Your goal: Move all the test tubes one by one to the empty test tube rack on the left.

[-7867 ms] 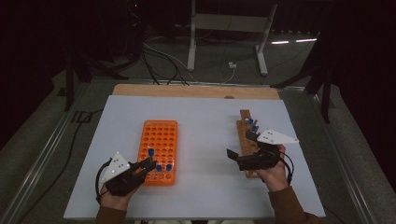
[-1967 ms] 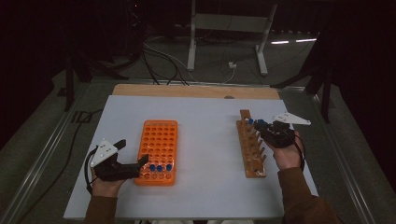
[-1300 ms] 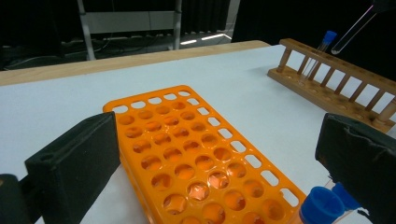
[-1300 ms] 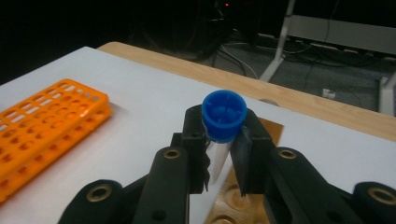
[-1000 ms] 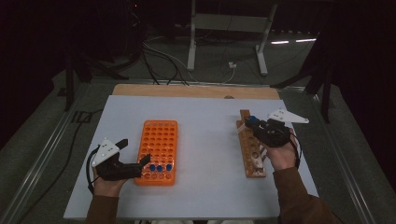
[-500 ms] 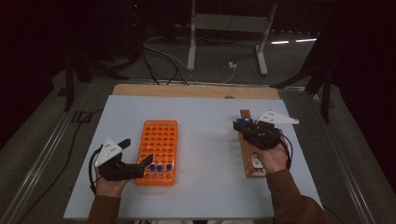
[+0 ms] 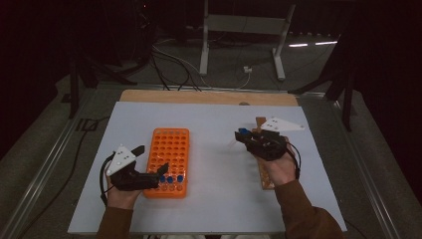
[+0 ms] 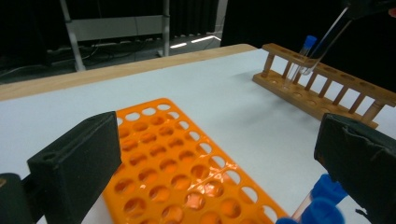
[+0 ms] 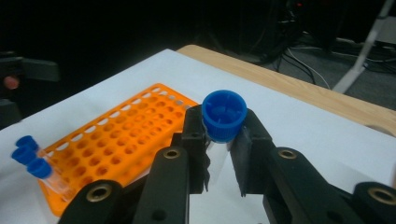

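right gripper (image 9: 223, 154) clamped on blue-capped tube (image 9: 224, 115), held tilted above table between wooden rack (image 7: 263, 167) and orange rack (image 7: 168, 158); my left gripper (image 7: 161, 172) gaped wide at orange rack's near end.

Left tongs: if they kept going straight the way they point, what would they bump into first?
Probably the blue-capped tubes in the orange rack. The left tongs, wide open, point across its near end; depth is hard to judge.
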`<state>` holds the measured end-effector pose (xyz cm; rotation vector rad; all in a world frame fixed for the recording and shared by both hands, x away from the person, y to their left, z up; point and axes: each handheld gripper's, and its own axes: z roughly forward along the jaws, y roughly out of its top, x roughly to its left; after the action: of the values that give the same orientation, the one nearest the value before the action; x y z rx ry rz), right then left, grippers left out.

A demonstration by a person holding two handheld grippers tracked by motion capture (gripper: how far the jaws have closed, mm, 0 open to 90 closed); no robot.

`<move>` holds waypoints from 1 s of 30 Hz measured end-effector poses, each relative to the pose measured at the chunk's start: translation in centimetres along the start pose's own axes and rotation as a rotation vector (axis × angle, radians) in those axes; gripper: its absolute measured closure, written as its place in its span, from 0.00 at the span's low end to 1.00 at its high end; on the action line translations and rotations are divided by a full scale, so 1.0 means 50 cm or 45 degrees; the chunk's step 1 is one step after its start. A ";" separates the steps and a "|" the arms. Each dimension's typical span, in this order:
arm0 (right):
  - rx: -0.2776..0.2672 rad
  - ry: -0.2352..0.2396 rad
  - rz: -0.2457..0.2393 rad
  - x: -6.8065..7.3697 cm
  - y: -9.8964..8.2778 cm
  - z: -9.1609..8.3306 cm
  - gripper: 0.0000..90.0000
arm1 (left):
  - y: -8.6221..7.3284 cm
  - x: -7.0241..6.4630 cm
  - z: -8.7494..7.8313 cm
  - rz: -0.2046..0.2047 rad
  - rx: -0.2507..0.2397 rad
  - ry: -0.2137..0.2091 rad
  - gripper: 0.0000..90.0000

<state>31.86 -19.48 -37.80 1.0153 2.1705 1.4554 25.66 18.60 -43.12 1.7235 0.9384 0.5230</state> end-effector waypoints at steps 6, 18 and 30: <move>0.011 0.046 -0.049 0.035 0.020 0.022 0.85 | 0.021 -0.021 0.020 0.035 0.010 -0.028 0.02; 0.033 0.164 -0.078 0.108 0.034 0.064 0.85 | 0.044 -0.057 0.044 0.126 0.020 -0.072 0.06; 0.060 0.273 -0.077 0.159 0.035 0.101 0.85 | 0.051 -0.082 0.053 0.189 0.007 -0.061 0.31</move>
<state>30.17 -10.06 -37.48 0.8335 2.3727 1.5543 26.02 13.43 -41.29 1.8118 0.7831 0.5736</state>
